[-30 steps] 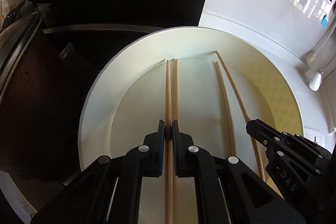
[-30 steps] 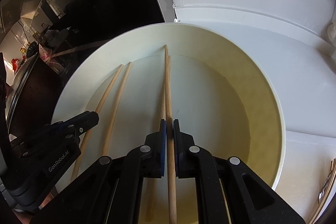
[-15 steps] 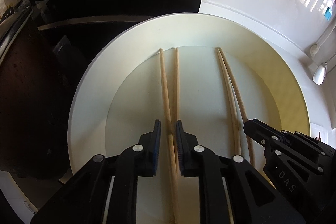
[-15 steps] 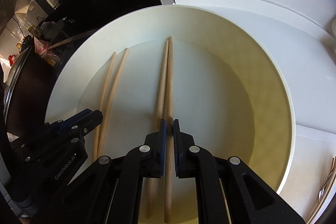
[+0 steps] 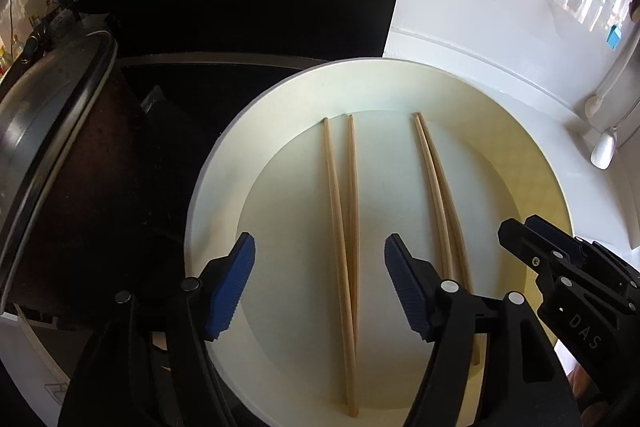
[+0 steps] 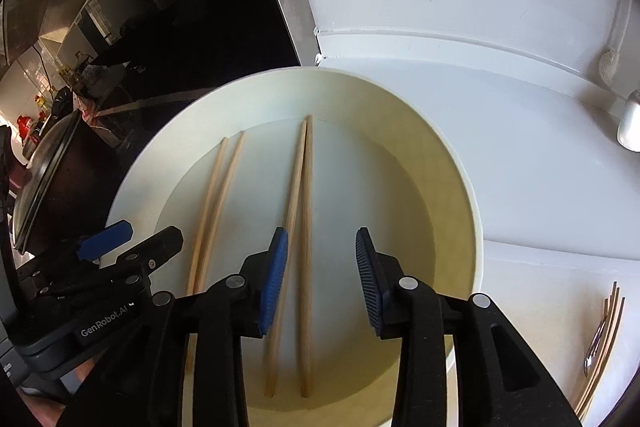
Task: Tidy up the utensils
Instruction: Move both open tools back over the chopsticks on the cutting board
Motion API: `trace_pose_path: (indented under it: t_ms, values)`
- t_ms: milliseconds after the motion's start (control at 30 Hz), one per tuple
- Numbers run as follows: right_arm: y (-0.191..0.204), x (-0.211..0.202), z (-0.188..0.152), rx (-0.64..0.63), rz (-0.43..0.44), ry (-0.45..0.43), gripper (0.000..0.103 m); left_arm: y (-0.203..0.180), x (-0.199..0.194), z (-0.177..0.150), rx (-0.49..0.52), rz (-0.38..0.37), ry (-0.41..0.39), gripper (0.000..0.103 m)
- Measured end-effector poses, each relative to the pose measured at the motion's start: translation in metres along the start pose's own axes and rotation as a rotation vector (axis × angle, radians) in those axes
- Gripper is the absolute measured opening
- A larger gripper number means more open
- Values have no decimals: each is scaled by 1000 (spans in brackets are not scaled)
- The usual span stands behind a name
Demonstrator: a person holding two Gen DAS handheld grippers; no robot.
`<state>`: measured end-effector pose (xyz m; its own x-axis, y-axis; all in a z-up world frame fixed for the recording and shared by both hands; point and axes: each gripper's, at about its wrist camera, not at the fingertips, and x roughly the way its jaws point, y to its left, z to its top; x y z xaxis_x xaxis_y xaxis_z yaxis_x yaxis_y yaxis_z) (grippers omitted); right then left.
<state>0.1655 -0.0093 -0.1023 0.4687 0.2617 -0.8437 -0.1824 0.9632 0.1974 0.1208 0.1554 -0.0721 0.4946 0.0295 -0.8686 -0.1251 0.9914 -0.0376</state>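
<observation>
Both pairs of chopsticks lie in the white bowl (image 5: 224,187), one pair (image 5: 344,227) below the empty, opening left gripper (image 5: 320,283), the other (image 6: 298,227) beneath the likewise opening right gripper (image 6: 322,279), while further utensils (image 6: 600,339), seemingly unsorted, wait off to its right.

Bare plate floor (image 6: 384,211) right of 4 chopsticks (image 6: 306,227)

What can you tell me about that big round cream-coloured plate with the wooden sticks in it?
The round cream-coloured plate looks like smooth ceramic or plastic, with a wide sloping rim around a flat centre. It sits level, partly on a white counter and partly over a dark surface. Four wooden chopsticks lie loose in it as two pairs, a left pair and a right pair. Nothing else touches it that I can see.
</observation>
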Motion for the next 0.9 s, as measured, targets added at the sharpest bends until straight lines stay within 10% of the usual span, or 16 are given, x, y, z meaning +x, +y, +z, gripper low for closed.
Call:
trace_pose_path:
  t_ms: [400,900]
  values:
    - [-2,-60,-37,50,-11,-127,57,2,-41,-14,54,-21,-85,96]
    - [-73,-140,-139,231,-205,-187,63,-86,-75,-53,236,-175,-152,96]
